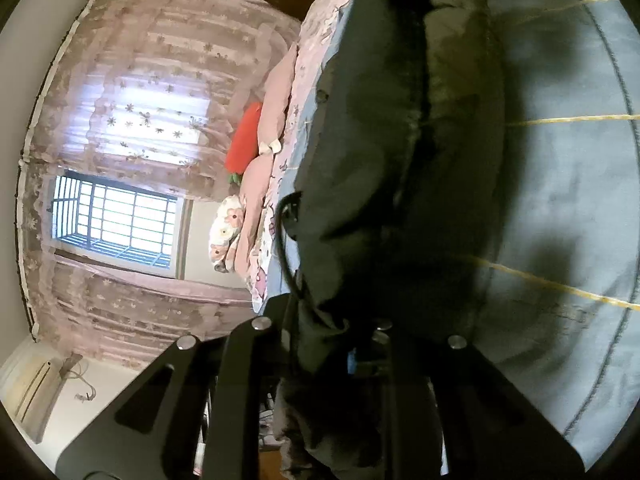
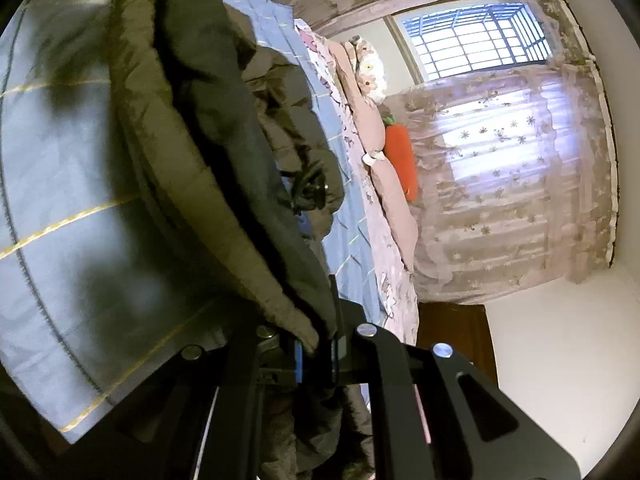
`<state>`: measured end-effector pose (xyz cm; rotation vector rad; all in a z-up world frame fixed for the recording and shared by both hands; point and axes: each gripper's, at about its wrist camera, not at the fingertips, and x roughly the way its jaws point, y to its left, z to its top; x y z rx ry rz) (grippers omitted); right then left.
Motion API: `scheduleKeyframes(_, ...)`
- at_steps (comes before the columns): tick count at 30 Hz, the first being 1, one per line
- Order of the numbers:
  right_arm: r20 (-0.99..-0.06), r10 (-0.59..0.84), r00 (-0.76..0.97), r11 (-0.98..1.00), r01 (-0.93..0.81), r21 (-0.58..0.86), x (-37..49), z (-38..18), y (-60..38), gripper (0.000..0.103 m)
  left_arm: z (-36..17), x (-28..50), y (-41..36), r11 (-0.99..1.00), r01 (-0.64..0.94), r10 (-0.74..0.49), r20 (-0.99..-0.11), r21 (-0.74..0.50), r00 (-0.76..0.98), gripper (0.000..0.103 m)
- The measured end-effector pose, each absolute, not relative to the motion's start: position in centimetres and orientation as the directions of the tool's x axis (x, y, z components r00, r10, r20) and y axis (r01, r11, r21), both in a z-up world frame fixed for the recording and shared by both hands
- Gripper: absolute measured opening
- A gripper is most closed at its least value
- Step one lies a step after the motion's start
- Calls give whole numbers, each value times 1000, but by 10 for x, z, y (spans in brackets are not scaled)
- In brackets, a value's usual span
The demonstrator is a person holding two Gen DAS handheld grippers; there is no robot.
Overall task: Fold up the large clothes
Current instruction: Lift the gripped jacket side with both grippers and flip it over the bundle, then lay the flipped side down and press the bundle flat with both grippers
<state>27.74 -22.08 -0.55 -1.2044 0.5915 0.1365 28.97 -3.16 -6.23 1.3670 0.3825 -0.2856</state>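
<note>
A large dark olive padded coat (image 1: 400,152) hangs in front of both cameras, lifted above the blue quilted bed cover (image 1: 568,200). My left gripper (image 1: 360,352) is shut on an edge of the coat, and the fabric bunches between its jaws. In the right wrist view the coat (image 2: 192,128) drapes down over the bed cover (image 2: 60,184). My right gripper (image 2: 316,354) is shut on another edge of it. The left gripper (image 2: 308,192) also shows there, small, partly hidden by coat folds.
Pink pillows (image 2: 384,184), a floral pillow (image 2: 370,68) and an orange carrot plush (image 2: 402,162) lie along the far side of the bed. A lace curtain (image 2: 512,184) and a barred window (image 2: 476,40) stand behind. A dark wooden headboard (image 2: 452,340) is nearby.
</note>
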Motion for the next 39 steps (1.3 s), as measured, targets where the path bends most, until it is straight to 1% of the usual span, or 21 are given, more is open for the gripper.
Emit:
scheduleKeyframes(3,-521,-197,831,385,-422,-820,303,5,-222,9,-53,320,-32,185,437,40,-451,880,891,21)
scheduleKeyframes(5,-551,-196,811,396,-449,-801,326,9,-224,9,-48,346,-34,181,464,46,-479,867,876,25)
scheduleKeyframes(10,-628,-207,751,432,-506,-747,392,0,-231,10,-55,397,-43,142,484,66,-496,863,866,31)
scheduleKeyframes(17,-689,-217,692,458,-551,-697,467,-42,-232,12,-81,490,-52,156,508,150,-529,847,835,31)
scheduleKeyframes(20,-708,-212,674,461,-570,-681,491,-66,-230,14,-112,522,-49,138,528,204,-546,838,813,31)
scheduleKeyframes(21,-708,-205,676,461,-571,-679,497,-73,-229,15,-117,528,-48,136,530,213,-547,837,809,28)
scheduleKeyframes(22,-710,-202,675,469,-570,-675,503,-78,-229,16,-123,535,-47,151,535,222,-556,831,801,22)
scheduleKeyframes(23,-717,-196,669,488,-567,-663,510,-83,-229,17,-125,539,-46,167,535,224,-561,828,797,21)
scheduleKeyframes(25,-714,-189,674,520,-548,-655,520,-87,-229,31,-129,545,-45,203,528,224,-564,825,795,21)
scheduleKeyframes(26,-703,-195,684,533,-528,-661,524,-87,-231,49,-132,547,-44,212,520,225,-560,827,798,21)
scheduleKeyframes(27,-684,-206,700,552,-494,-672,529,-87,-234,74,-132,549,-42,214,522,222,-561,826,797,22)
scheduleKeyframes(28,-654,-224,723,579,-441,-686,532,-84,-238,86,-133,549,-41,218,519,220,-559,827,799,23)
scheduleKeyframes(29,-644,-230,730,610,-408,-679,534,-82,-244,102,-133,548,-40,221,512,217,-554,830,804,32)
scheduleKeyframes(30,-671,-211,711,650,-410,-639,536,-80,-250,102,-131,547,-38,232,477,214,-523,848,825,40)
scheduleKeyframes(32,-684,-192,703,697,-393,-600,533,-77,-257,102,-120,550,-33,280,386,217,-450,879,866,84)
scheduleKeyframes(33,-676,-187,713,711,-377,-594,528,-75,-259,102,-113,551,-29,316,351,221,-429,881,876,94)
scheduleKeyframes(34,-663,-185,726,723,-357,-592,523,-71,-260,102,-102,553,-23,387,322,227,-427,864,875,101)
scheduleKeyframes(35,-640,-184,746,746,-318,-585,516,-63,-261,102,-94,554,-19,443,319,226,-449,838,864,101)
scheduleKeyframes(36,-627,-181,758,771,-287,-569,510,-57,-263,102,-79,556,-8,558,303,234,-497,773,836,101)
scheduleKeyframes(37,-618,-169,767,821,-237,-520,504,-43,-268,102,-69,555,-2,629,273,239,-515,728,823,101)
scheduleKeyframes(39,-610,-117,784,917,-150,-369,488,-10,-278,102,-47,543,8,749,198,224,-524,632,822,101)
